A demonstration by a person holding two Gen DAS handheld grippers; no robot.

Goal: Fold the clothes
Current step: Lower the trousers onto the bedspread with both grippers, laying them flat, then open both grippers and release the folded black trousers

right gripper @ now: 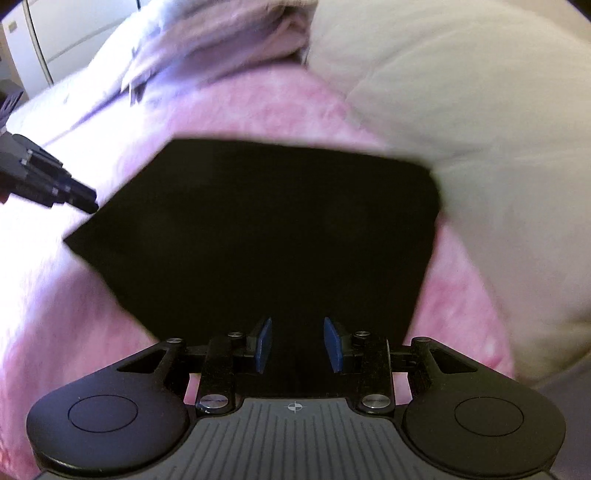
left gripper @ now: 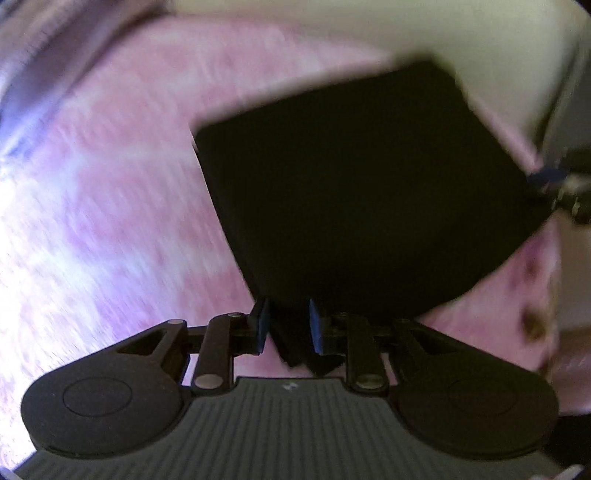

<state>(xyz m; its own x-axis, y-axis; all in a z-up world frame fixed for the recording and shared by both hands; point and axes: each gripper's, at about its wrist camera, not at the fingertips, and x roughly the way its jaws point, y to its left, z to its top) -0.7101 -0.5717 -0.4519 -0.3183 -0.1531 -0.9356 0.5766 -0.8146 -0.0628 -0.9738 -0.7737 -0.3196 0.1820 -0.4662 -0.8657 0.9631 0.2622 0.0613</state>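
Note:
A black garment (left gripper: pixel 362 192), folded into a flat rectangle, lies on a pink fuzzy blanket (left gripper: pixel 110 184). My left gripper (left gripper: pixel 290 325) holds one edge of it, a fold of black cloth bunched between its blue pads (left gripper: pixel 263 325). In the right wrist view the same black garment (right gripper: pixel 273 236) spreads ahead, and my right gripper (right gripper: pixel 298 345) has its blue pads (right gripper: pixel 264 343) set apart with the cloth's near edge between them. The right gripper also shows in the left wrist view (left gripper: pixel 565 188) at the garment's far corner. The left gripper shows in the right wrist view (right gripper: pixel 79 197) at the left corner.
A beige cushion or duvet (right gripper: pixel 480 129) lies to the right and behind the garment. A pale lilac cloth (right gripper: pixel 207 40) is heaped at the back. White furniture (right gripper: pixel 55 33) stands at the far left.

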